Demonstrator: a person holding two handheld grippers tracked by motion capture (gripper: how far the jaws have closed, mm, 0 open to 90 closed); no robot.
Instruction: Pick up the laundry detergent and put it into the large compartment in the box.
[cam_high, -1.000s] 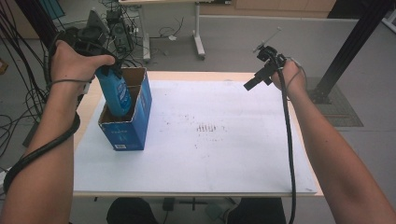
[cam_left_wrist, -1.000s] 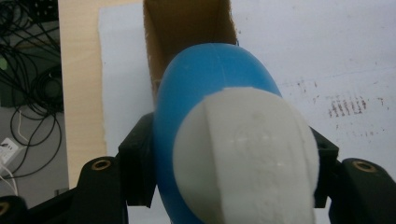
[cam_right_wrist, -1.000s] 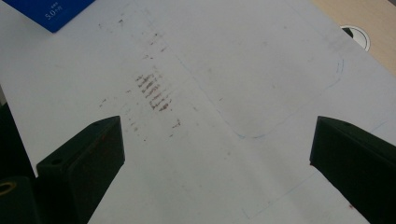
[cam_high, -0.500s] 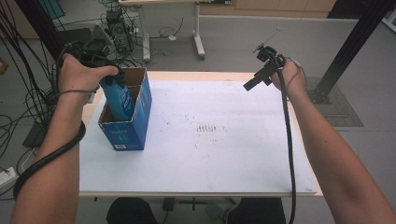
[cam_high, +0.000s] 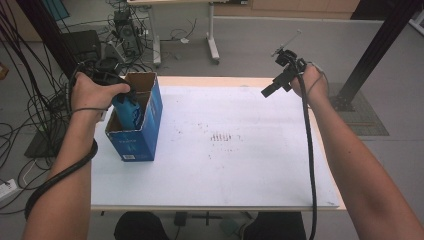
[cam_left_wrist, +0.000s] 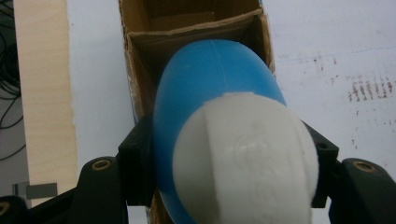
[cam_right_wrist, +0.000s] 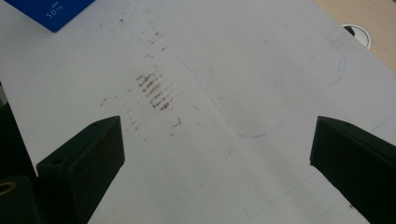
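At the left of the white tabletop stands an open blue carton with a cardboard divider inside. The left gripper pinches a blue bottle with a white cap, its lower part sunk in the carton's near compartment. The right gripper hovers far right, jaws spread, nothing between them.

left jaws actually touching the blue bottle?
Touching. The left gripper view shows both black jaws of the left gripper pressed against the blue bottle.
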